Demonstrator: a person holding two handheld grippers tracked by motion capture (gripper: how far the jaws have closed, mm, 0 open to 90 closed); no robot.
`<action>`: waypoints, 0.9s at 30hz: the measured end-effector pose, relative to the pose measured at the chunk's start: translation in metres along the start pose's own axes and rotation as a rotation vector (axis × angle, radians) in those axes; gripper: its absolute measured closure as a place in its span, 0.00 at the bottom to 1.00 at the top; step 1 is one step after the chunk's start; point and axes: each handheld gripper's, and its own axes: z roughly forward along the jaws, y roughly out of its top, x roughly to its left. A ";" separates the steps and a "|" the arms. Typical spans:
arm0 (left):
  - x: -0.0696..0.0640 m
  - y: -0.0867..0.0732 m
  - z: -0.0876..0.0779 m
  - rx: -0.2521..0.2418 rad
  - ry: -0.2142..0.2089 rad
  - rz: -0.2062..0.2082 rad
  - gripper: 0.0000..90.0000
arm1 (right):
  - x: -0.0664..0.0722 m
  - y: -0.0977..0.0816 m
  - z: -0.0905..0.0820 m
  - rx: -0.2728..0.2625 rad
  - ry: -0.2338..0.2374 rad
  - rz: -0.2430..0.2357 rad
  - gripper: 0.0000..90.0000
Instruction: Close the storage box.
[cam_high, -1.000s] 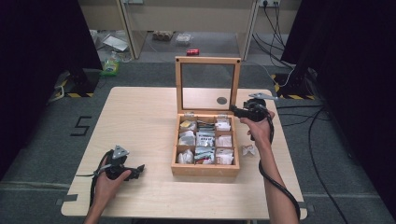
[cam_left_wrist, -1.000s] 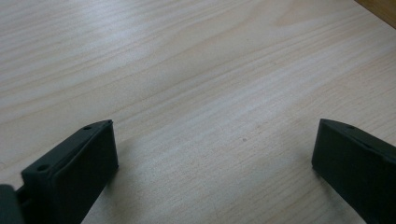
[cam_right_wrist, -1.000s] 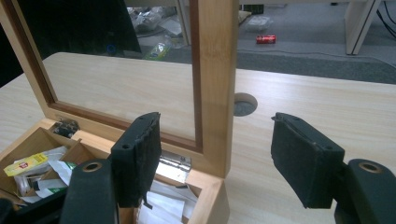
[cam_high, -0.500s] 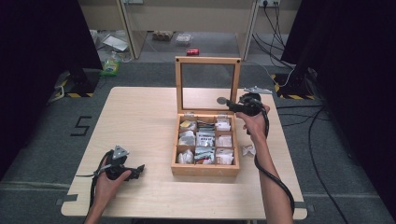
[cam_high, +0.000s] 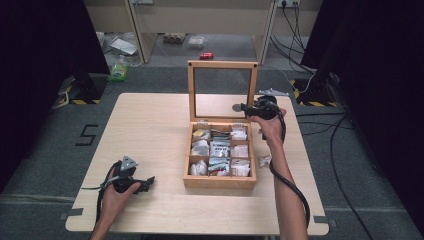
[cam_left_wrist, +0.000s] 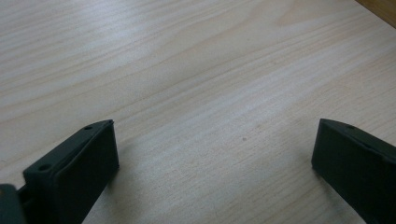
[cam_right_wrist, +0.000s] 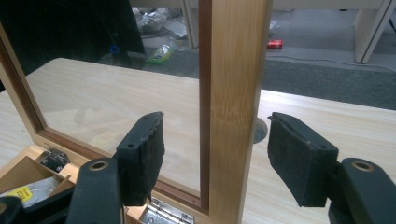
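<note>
Straddling the right upright of the glass-paned wooden lid (cam_right_wrist: 233, 112), the right gripper (cam_right_wrist: 215, 154) is standing with one black pad on each side of the frame and clear gaps on both sides, so nothing is being pressed. Its jaws have just been closing, with the lid frame between them.

The lid is standing upright at the far edge of the light bamboo compartment box (cam_high: 220, 181), which is sitting right of centre on the pale wooden table (cam_high: 150, 125). White and yellow sachets (cam_high: 219, 150) are filling the compartments. A small crumpled wrapper (cam_high: 264, 160) is lying on the table just right of the box.

The left gripper (cam_high: 145, 184) is resting near the table's near left corner, jaws spread wide over bare wood and holding nothing.
</note>
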 end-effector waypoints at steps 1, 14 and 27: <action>0.000 0.000 0.000 0.000 0.000 0.000 0.00 | 0.000 0.000 0.001 -0.001 0.013 0.003 0.44; 0.000 0.000 0.000 0.000 0.000 0.000 0.00 | -0.001 0.001 -0.002 -0.003 0.035 -0.060 0.58; 0.000 0.000 0.000 0.000 0.000 0.000 0.00 | 0.003 -0.003 -0.013 -0.020 0.037 -0.074 0.59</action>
